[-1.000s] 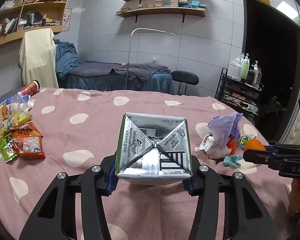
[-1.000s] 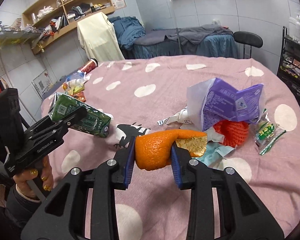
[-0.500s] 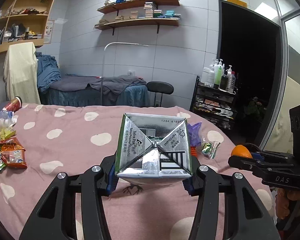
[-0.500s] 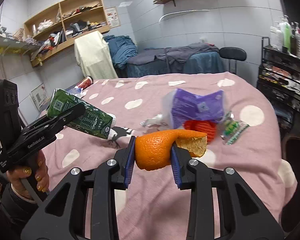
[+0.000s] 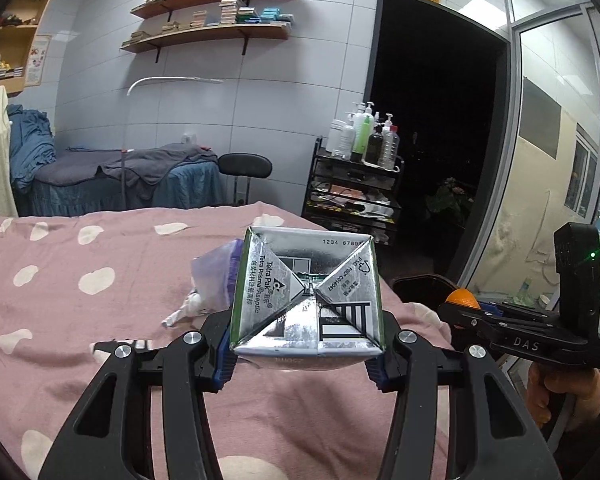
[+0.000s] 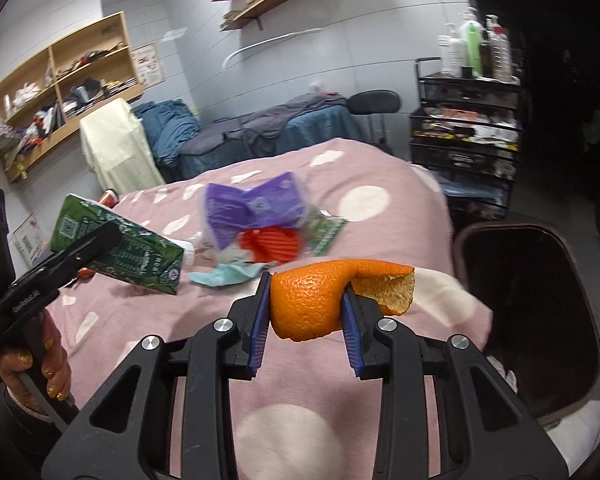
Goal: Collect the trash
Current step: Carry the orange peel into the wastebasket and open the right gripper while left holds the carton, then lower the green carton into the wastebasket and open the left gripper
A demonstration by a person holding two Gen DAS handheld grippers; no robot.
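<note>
One carton (image 5: pixel 306 300) (green), one orange peel (image 6: pixel 312 300); each clamped, two hand-held grippers

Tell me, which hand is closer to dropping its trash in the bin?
Probably the right. The right gripper holds the orange peel just beside the dark bin past the table's edge. The left gripper, holding the carton, sits farther from it.

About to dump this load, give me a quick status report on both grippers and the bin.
Left gripper shut on carton. Right gripper shut on orange peel. Bin open beside table edge, path clear.
</note>
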